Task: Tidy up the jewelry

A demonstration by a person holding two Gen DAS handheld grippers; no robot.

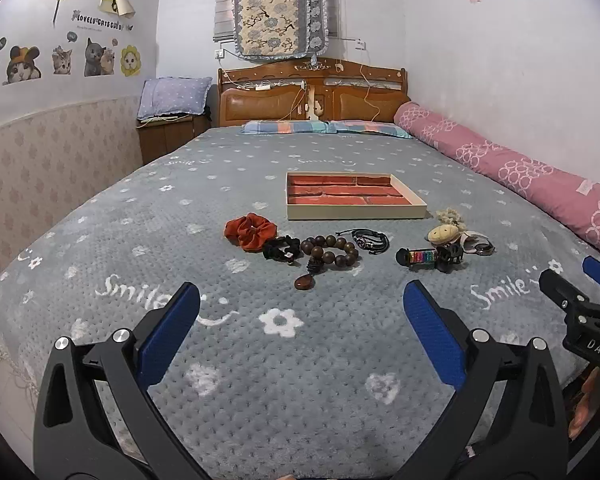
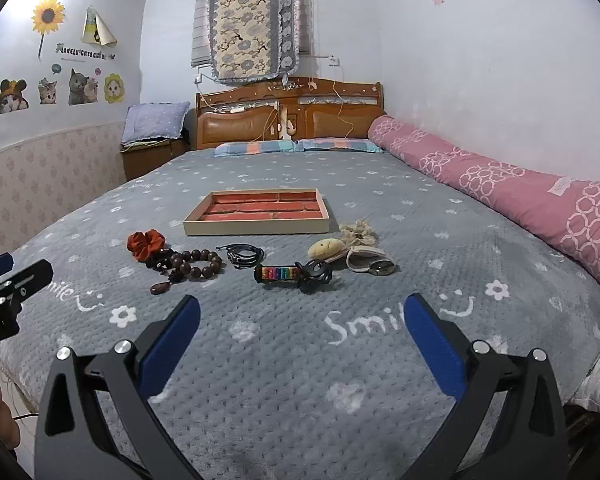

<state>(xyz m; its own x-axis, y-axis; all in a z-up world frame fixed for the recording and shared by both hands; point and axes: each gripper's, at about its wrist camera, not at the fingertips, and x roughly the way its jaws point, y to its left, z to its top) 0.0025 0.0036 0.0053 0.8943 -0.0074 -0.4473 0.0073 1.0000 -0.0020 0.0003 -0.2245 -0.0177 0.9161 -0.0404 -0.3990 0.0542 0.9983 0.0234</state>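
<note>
A shallow tray [image 1: 356, 213] [image 2: 260, 227] with a red brick-patterned floor lies on the grey bedspread. In front of it a row of pieces: an orange scrunchie [image 1: 250, 230] [image 2: 144, 243], a black hair tie [image 1: 279, 249], a brown wooden bead bracelet [image 1: 330, 250] [image 2: 196, 263] with a pendant, a black cord bracelet [image 1: 370, 239] [image 2: 244, 255], a rainbow clip [image 1: 420, 258] [image 2: 280, 273], a black claw clip [image 1: 451, 256] [image 2: 315, 276], a plush charm [image 1: 443, 233] [image 2: 326, 247] and a watch [image 2: 370, 263]. My left gripper [image 1: 300, 312] and right gripper [image 2: 300, 316] hang open and empty, short of the row.
A rolled pink quilt [image 1: 512, 164] [image 2: 512, 184] runs along the right wall. Pillows [image 1: 324, 127] lie by the wooden headboard [image 1: 312, 96]. A nightstand [image 1: 168, 136] stands at the left. The other gripper shows at each view's edge.
</note>
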